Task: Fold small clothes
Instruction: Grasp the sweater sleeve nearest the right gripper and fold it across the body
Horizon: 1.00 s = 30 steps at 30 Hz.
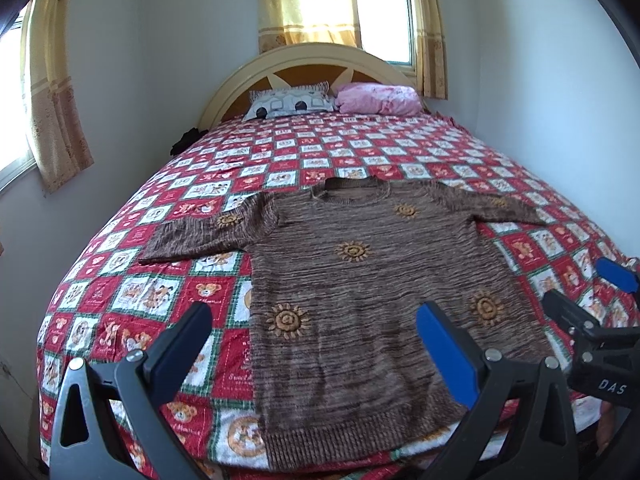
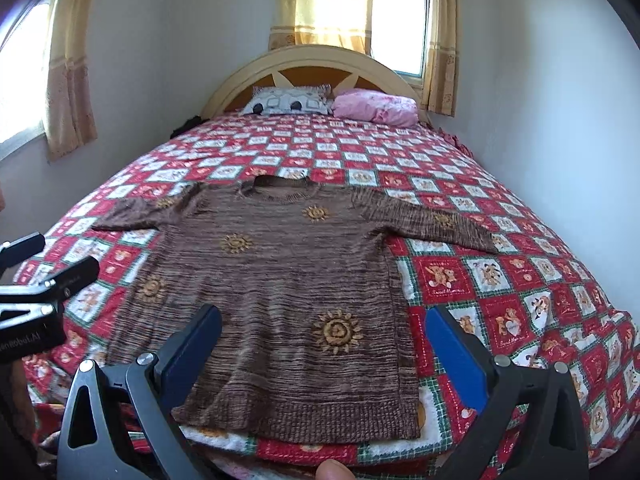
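Note:
A brown knitted sweater with orange sun patterns lies spread flat on the bed, front up, both short sleeves out to the sides, hem toward me; it fills the middle of the right wrist view too, sweater. My left gripper hovers open above the hem's left part, nothing between its fingers. My right gripper hovers open above the hem's right part, also empty. Each gripper shows at the edge of the other's view: the right gripper beyond the sweater's right side, the left gripper beyond its left.
The bed carries a red, white and green teddy-bear quilt. A patterned pillow and a pink pillow lie at the headboard. Walls close in on both sides. A fingertip shows at the bottom edge.

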Tool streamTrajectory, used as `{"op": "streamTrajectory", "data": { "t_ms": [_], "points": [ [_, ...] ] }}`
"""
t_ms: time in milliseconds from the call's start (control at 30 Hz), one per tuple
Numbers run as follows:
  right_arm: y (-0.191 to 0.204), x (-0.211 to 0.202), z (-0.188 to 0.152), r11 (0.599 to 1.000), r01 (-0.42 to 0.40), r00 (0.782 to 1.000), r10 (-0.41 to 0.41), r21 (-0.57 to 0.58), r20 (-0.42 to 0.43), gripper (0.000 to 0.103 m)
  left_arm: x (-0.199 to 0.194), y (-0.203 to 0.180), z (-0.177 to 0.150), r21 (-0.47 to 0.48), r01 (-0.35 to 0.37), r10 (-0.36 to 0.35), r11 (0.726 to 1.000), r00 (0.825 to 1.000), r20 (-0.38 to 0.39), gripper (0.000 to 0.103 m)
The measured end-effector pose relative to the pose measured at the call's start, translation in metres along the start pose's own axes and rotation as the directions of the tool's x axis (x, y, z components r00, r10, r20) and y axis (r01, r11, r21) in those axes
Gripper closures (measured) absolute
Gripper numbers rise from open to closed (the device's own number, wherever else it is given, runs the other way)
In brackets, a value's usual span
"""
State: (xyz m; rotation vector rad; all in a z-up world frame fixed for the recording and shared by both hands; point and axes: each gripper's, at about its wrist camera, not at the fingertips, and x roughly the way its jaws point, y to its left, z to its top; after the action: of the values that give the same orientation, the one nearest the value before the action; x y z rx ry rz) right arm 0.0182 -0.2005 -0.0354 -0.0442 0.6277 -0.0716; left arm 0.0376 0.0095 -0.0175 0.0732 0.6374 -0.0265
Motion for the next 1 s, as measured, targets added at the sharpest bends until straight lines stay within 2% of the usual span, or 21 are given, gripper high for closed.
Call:
{"op": "streamTrajectory", "data": {
  "t_ms": [300,600,667,800,1000],
  "points": [
    [-0.025,0.055,0.009,0.999,0.048,0.997,-0.048,0.004,-0.063,0.001,0.051,-0.019,0.024,0.109,-0.017,0.021,0.994,0.999,-0.033,0.0],
    [-0.068,0.127,0.03,0.994,0.105,0.985,-0.104,-0.005,-0.138,0.001,0.113,-0.043,0.056,0.191,-0.011,0.024,0.982,0.998,-0.064,0.0],
    [-0.078,0.14,0.035,0.992,0.125,0.981,-0.124,-0.009,-0.149,0.001,0.128,-0.048,0.063,0.197,-0.008,0.024,0.98,0.997,-0.075,0.0],
    [-0.106,0.168,0.045,0.993,0.117,0.98,-0.113,0.02,-0.164,0.001,0.156,-0.054,0.075,0.195,0.012,0.004,0.981,0.997,-0.08,0.0],
    [-0.166,0.212,0.058,0.983,0.115,0.979,-0.086,0.146,-0.186,0.001,0.199,-0.059,0.091,0.162,0.047,-0.03,0.986,0.994,-0.107,0.0]
  ]
}}
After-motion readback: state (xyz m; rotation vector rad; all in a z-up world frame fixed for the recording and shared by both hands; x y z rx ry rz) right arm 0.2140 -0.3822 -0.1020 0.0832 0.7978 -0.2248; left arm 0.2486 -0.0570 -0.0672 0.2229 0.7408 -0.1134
